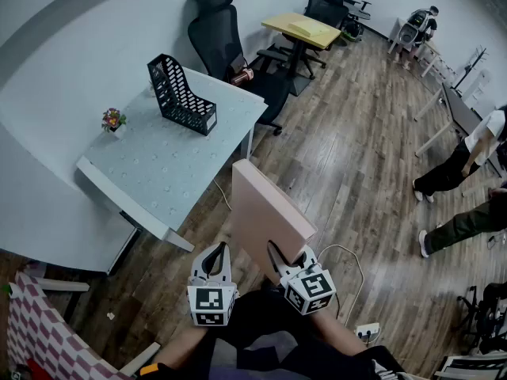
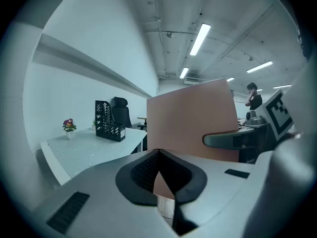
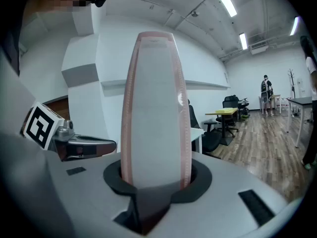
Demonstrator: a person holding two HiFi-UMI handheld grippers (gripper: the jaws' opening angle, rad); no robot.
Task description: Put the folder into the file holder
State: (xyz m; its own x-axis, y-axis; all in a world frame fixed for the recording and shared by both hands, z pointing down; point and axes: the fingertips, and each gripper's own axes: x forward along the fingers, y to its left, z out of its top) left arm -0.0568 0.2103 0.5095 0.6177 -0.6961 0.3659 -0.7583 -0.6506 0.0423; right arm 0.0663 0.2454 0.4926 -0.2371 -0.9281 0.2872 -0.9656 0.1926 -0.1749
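Right tongs [image 3: 157,175] closed on the lower edge of the folder [image 3: 156,108], pads on both faces; in the right gripper view it stands upright between them, thin edge toward the camera. Left tongs [image 2: 158,152] closed on nothing, tips together, just beside the right tongs and level with them. Head view: the folder is in the air over the wood floor [image 1: 356,157], long axis rising from the tongs, one broad face turned to the left tongs, top edge slanting toward the worktop [image 1: 158,172]. Folder well apart from the worktop, off its near right corner. File holder [image 1: 181,97] sits on the far part of the worktop, close to the right edge, slots open upward, tall back toward the wall, low labelled front toward the right edge. Small flower pot [image 1: 113,120] near the left edge, apart from the holder. Black office chair [image 1: 226,34] behind the far corner.
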